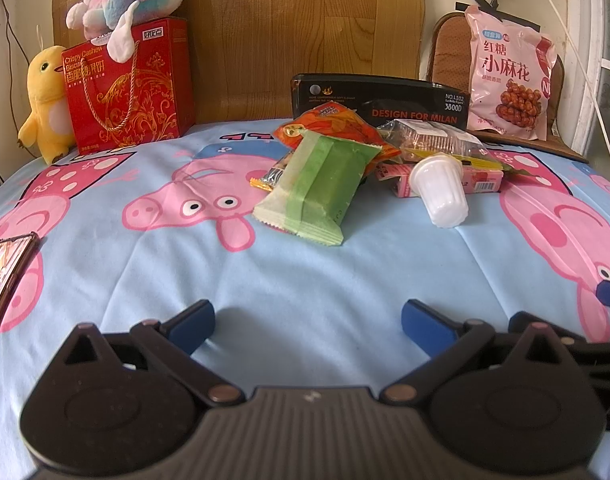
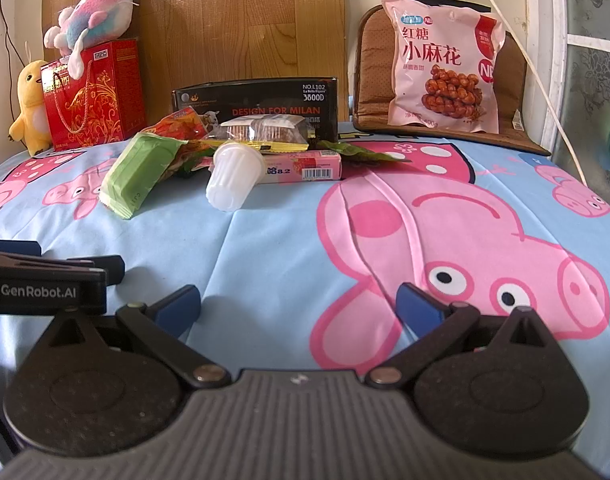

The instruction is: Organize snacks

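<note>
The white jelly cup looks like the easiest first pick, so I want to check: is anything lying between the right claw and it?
Nothing visible does. Bare blue sheet runs from the open right claw up to the white jelly cup. The green packet lies to the cup's left, the pink box behind it, both off the path.

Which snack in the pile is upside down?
The white jelly cup: it lies tipped with its wide mouth away from the tongs, while the green packet and pink box lie flat.

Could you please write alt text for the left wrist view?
The open left gripper hovers over a pig-print blue sheet, facing a pile of snacks: a green packet in front, a white jelly cup beside it, a black box behind.
</note>
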Motion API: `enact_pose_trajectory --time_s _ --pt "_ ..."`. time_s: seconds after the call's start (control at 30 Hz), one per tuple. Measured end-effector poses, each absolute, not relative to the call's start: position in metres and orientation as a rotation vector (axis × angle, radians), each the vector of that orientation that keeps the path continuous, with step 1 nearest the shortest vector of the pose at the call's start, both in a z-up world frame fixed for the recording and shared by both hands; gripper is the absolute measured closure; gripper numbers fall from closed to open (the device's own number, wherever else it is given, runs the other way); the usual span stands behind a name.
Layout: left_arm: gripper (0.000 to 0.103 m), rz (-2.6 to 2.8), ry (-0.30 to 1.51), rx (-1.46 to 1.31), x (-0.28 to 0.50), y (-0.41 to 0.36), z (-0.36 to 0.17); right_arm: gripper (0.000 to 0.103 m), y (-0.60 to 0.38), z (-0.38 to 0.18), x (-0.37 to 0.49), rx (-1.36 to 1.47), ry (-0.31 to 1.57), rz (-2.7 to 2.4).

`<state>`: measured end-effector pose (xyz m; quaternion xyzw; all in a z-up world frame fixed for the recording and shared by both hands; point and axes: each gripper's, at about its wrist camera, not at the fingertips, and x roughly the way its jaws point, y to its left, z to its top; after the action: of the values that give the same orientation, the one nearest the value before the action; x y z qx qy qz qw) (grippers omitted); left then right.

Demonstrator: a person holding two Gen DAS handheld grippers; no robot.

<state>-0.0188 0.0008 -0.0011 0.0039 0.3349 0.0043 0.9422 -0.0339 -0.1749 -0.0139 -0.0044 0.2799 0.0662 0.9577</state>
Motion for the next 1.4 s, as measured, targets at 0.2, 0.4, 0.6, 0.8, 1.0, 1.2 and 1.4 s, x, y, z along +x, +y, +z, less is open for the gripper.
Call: enact_pose_trajectory --time_s 0.2,0.4,0.6,0.8,1.0,1.2,1.4 --pt "0.0 0.01 0.687 0.006 -0.0181 0.0019 -0.0018 0.0 -0.175 -0.0139 -0.0342 -0.008 0.567 0.134" --pt "0.0 0.011 0.686 0.006 -0.0184 0.0017 -0.0024 0.0 -0.1748 -0.0138 -0.034 -0.008 0.566 0.134" --pt "0.0 0.011 0.686 0.006 -0.0185 0.0016 -0.0025 0.0 -0.175 -0.0141 -0.0346 -0.007 0.566 0.134" --pt "0.0 0.012 0.688 0.007 -0.0182 0.0015 -0.0028 0.0 -0.1749 -0.0141 -0.0346 -0.007 0.565 0.134" --pt "0.0 0.014 0.704 0.008 -0.0167 0.0014 -0.0028 0.0 -0.1747 -0.0148 -0.035 -0.008 0.565 0.134" --pt "0.0 0.009 0.735 0.006 -0.0168 0.0024 -0.0006 0.0 -0.1768 -0.0112 -0.0321 -0.019 0.585 0.147" --pt "0.0 -0.018 0.763 0.018 -0.0166 0.0036 0.0023 0.0 -0.1776 -0.0094 -0.0282 -0.033 0.61 0.16"
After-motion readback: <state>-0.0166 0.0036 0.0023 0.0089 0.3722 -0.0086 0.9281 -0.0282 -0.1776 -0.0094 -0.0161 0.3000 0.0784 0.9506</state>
